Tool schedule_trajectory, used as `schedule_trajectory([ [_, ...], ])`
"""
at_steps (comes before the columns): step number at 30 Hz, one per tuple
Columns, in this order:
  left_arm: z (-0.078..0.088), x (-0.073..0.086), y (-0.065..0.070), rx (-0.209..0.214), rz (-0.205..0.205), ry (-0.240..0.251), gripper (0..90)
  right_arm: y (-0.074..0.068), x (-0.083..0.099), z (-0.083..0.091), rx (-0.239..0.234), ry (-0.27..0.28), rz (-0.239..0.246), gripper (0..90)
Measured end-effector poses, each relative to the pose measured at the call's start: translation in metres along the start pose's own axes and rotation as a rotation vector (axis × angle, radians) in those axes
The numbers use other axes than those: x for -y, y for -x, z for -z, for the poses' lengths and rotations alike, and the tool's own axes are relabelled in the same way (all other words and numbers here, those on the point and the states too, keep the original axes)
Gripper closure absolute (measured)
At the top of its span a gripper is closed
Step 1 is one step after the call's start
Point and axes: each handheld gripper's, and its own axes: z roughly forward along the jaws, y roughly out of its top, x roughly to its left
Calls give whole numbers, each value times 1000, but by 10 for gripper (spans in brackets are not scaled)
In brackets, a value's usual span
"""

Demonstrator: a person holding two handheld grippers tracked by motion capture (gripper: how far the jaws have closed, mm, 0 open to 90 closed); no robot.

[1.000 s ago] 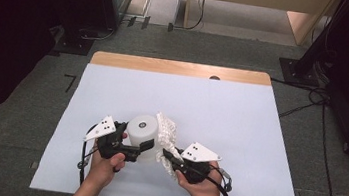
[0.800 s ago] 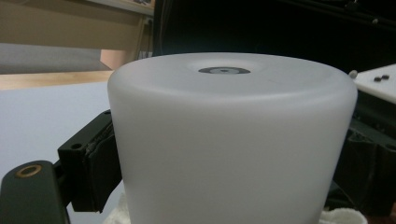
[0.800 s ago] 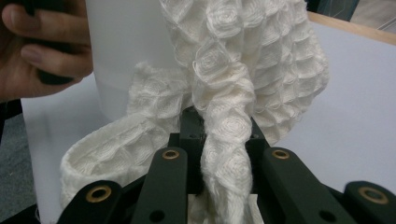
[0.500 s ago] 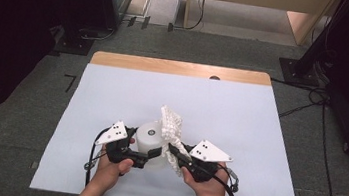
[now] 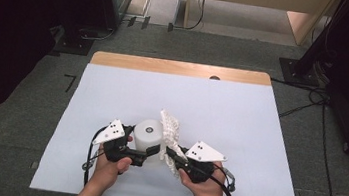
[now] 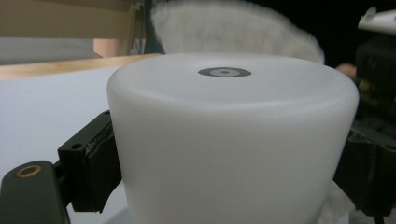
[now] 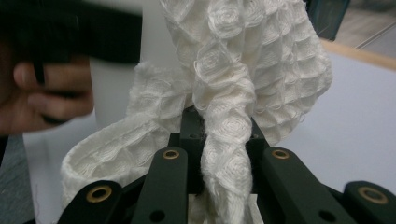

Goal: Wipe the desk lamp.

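The left gripper (image 5: 148, 151) has its jaws spread wide and clamped on the sides of the white cylinder (image 5: 148, 134), which stands upright on the white table (image 5: 239, 131) near its 6 o'clock edge. At the cylinder's 3 o'clock, the right gripper (image 5: 171, 153) has its jaws nearly together, pinching the bunched white waffle cloth (image 7: 233, 93), which rises against the cylinder's side.

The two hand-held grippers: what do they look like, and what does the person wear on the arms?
Both the left gripper and the right gripper have black bodies. Each carries a grey three-cornered plate on top with small dark dots, and a black cable trails from each. In the right gripper view, each claw has black linkage bars with brass-coloured rivets. The forearms are bare; no sleeves are visible.
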Motion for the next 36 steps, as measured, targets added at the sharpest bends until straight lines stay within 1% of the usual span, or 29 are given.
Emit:
schedule_trajectory([
  [2, 6, -4, -3, -11, 3, 23, 86, -2, 3, -6, -16, -23, 3, 776],
  [3, 9, -5, -4, -15, 3, 30, 86, -4, 5, -8, -29, -36, -3, 776],
  [4, 10, -6, -6, -16, 10, 37, 86, -5, 6, -10, -35, -48, 1, 776],
  [7, 12, -5, -8, -16, 10, 33, 86, -7, 7, -13, -46, -58, 5, 776],
  [9, 10, -4, -7, -17, 2, 25, 86, -8, 6, -12, -39, -57, 6, 776],
  [10, 8, -3, -5, -13, -2, 20, 86, -7, 6, -11, -35, -50, 9, 776],
  [13, 1, 1, -1, 6, -21, -10, 86, -3, 1, -5, -20, -24, 2, 776],
  [14, -3, 2, 2, 10, -23, -20, 86, -1, -1, -2, -13, -11, 2, 776],
  [16, -9, 6, 7, 19, -41, -42, 86, 3, -5, 5, -3, 21, -13, 776],
  [17, -12, 7, 9, 17, -43, -47, 86, 7, -7, 10, 5, 37, -18, 776],
  [19, -17, 10, 13, 4, -73, -66, 86, 11, -10, 15, 19, 59, -19, 775],
  [21, -21, 13, 15, -23, -103, -73, 86, 16, -12, 21, 33, 74, -25, 775],
  [24, -22, 16, 12, -76, -128, -62, 86, 25, -14, 28, 56, 92, -42, 775],
  [28, -20, 23, 2, -222, -194, -46, 86, 31, -15, 33, 74, 102, -50, 775],
  [30, -19, 27, -3, -284, -215, -54, 85, 33, -15, 34, 81, 107, -55, 775],
  [32, -19, 30, -5, -331, -232, -64, 86, 34, -15, 34, 85, 105, -59, 775],
  [33, -19, 32, -7, -349, -243, -75, 85, 35, -14, 35, 89, 107, -59, 775],
  [36, -18, 37, -11, -364, -247, -85, 85, 37, -13, 35, 93, 106, -66, 775],
])
